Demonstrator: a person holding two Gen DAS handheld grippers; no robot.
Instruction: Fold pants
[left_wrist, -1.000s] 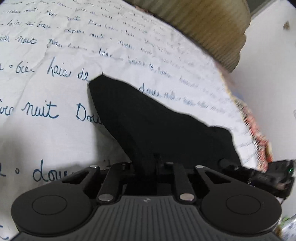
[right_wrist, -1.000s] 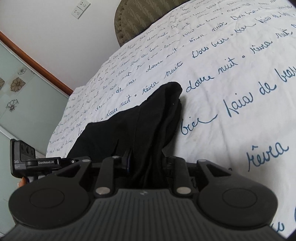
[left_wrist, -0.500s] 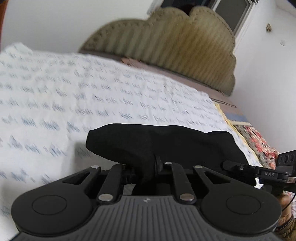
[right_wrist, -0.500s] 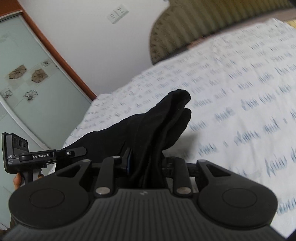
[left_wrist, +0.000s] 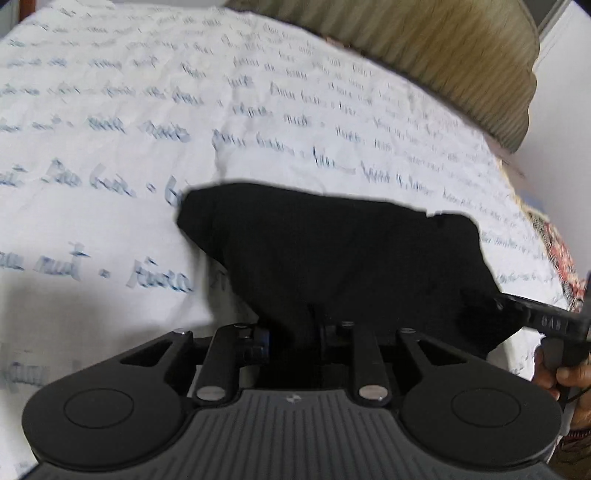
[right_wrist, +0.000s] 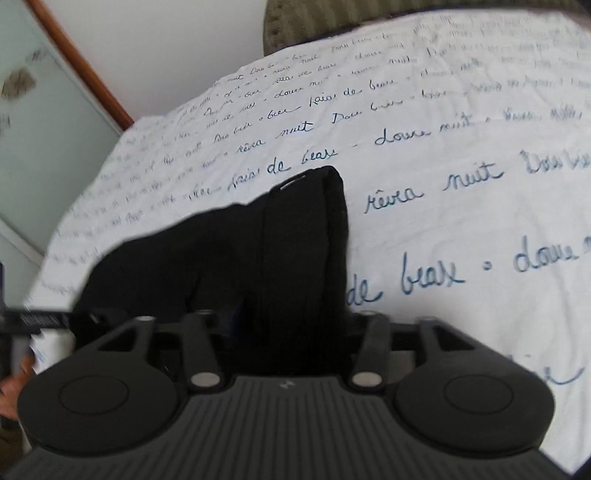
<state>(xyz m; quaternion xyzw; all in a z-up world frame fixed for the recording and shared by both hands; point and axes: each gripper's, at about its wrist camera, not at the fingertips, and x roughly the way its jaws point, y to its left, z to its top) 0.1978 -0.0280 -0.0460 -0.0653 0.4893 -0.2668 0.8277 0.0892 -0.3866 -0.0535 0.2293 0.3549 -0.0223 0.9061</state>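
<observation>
In the left wrist view, the left gripper (left_wrist: 293, 332) is opening with the black pants (left_wrist: 332, 251) between its jaws; the fabric runs from nine to three o'clock over the bedsheet (left_wrist: 110, 110). In the right wrist view, the right gripper (right_wrist: 291, 328) is opening around the pants (right_wrist: 295, 240), whose folded end points to twelve o'clock.

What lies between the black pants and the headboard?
Only bare printed bedsheet separates the black pants from the headboard, seen in the left wrist view.

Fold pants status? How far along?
Done: the black pants are already gathered into a compact multi-layer bundle on the script-print bedsheet.
In hand: both grippers' jaws are opening, left gripper and right gripper, with fabric between each pair.
Left: pull both grippers clear, square the bundle if needed. The fold's neatness can't be judged; frames are blurred.
</observation>
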